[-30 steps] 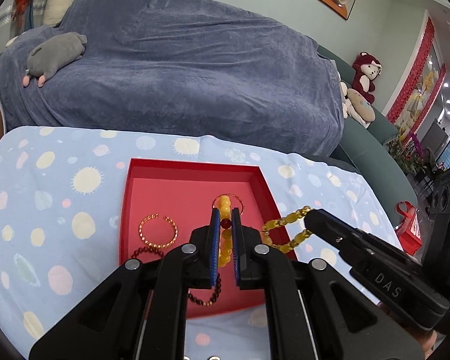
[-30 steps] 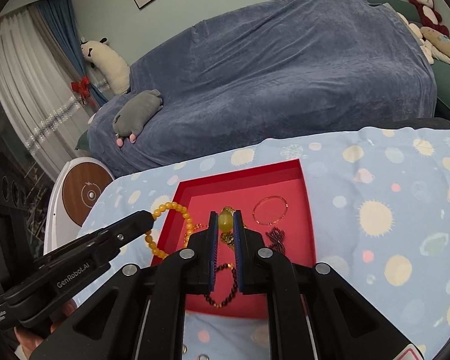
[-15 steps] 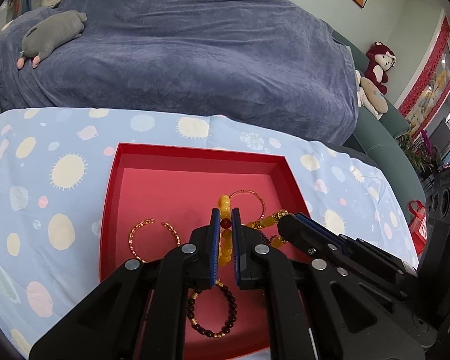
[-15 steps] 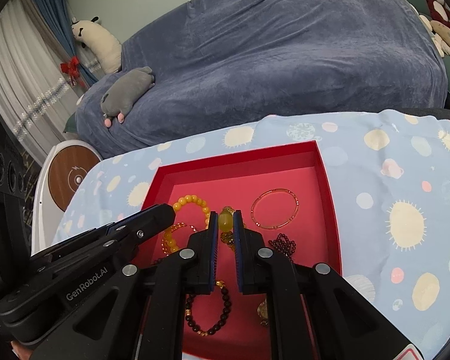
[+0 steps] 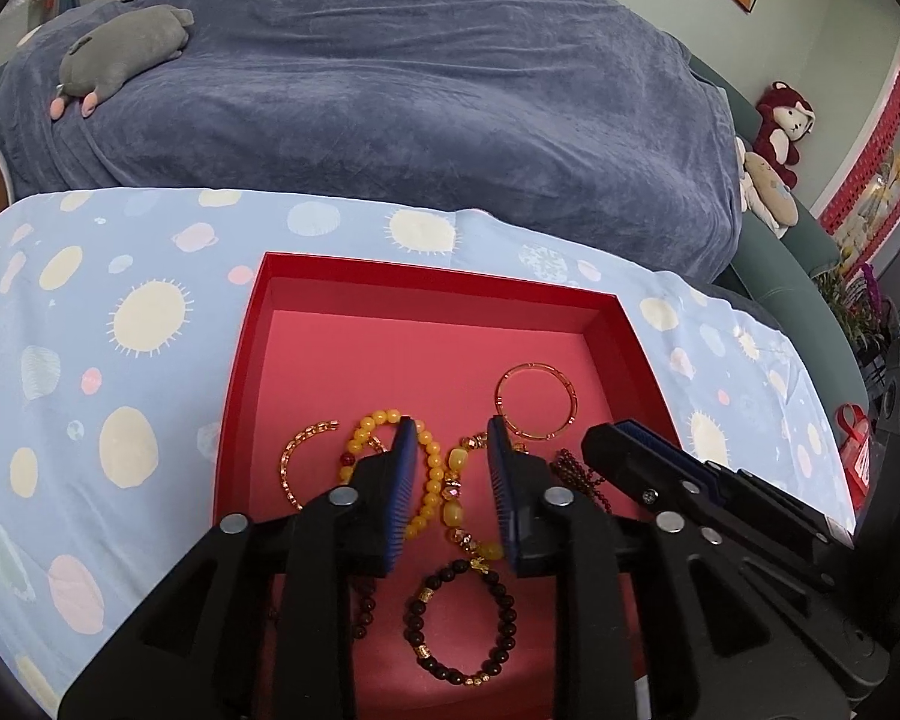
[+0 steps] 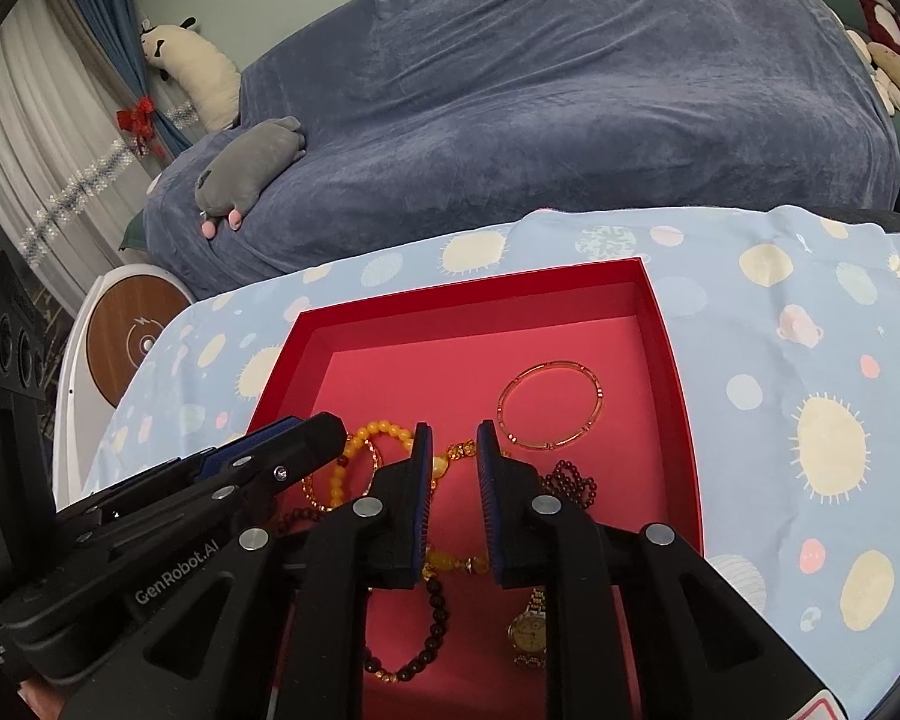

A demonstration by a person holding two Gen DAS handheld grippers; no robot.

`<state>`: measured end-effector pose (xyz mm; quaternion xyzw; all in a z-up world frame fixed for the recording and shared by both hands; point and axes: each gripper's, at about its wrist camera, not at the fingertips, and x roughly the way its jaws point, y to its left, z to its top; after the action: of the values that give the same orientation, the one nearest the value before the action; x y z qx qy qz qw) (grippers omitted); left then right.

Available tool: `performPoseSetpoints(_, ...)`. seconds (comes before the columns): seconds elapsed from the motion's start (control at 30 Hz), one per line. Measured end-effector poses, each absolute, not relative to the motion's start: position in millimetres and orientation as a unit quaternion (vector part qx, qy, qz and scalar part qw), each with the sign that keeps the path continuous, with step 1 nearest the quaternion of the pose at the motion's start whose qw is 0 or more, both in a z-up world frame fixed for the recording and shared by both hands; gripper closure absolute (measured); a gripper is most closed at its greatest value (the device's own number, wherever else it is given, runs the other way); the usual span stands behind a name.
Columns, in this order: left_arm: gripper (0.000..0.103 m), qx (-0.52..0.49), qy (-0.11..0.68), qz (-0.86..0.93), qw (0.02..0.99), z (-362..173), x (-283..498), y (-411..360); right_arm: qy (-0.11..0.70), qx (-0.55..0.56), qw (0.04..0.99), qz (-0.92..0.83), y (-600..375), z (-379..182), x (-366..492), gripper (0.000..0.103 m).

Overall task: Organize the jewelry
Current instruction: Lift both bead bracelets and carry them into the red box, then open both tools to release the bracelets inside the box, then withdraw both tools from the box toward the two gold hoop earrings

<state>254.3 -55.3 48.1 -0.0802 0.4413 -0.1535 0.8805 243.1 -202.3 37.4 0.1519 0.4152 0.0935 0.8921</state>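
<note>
A red tray (image 5: 426,282) sits on the spotted cloth with jewelry in it. My left gripper (image 5: 450,438) hangs low over the tray floor, its jaws opening. A yellow bead bracelet (image 5: 432,468) and an amber strand with gold charms (image 5: 453,516) lie between its fingers, and the pads do not press them. Just to the right, my right gripper (image 6: 455,438) is also opening over the same amber strand (image 6: 450,561), which lies loose. Also in the tray are a gold bangle (image 5: 534,402), a dark bead bracelet (image 5: 462,624), a gold cuff (image 5: 291,468) and a watch (image 6: 531,630).
A light blue cloth with sun spots (image 5: 144,318) covers the table around the tray. Behind it stands a sofa under a blue-grey blanket (image 5: 390,90) with a grey plush toy (image 5: 126,48). A round wooden-faced device (image 6: 132,336) and a black speaker (image 6: 12,348) stand at the left.
Both grippers came down into the tray with the yellow beads pinched. Their jaws have now parted and the beads lie on the tray floor.
</note>
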Motion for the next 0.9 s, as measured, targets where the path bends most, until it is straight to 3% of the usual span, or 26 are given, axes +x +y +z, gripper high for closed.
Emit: performPoseSetpoints(0.9, 0.078, -0.089, 0.441, -0.128, 0.884, 62, 166, -8, 0.432, 0.129, 0.887, 0.102, -192, 43, 138, 0.085)
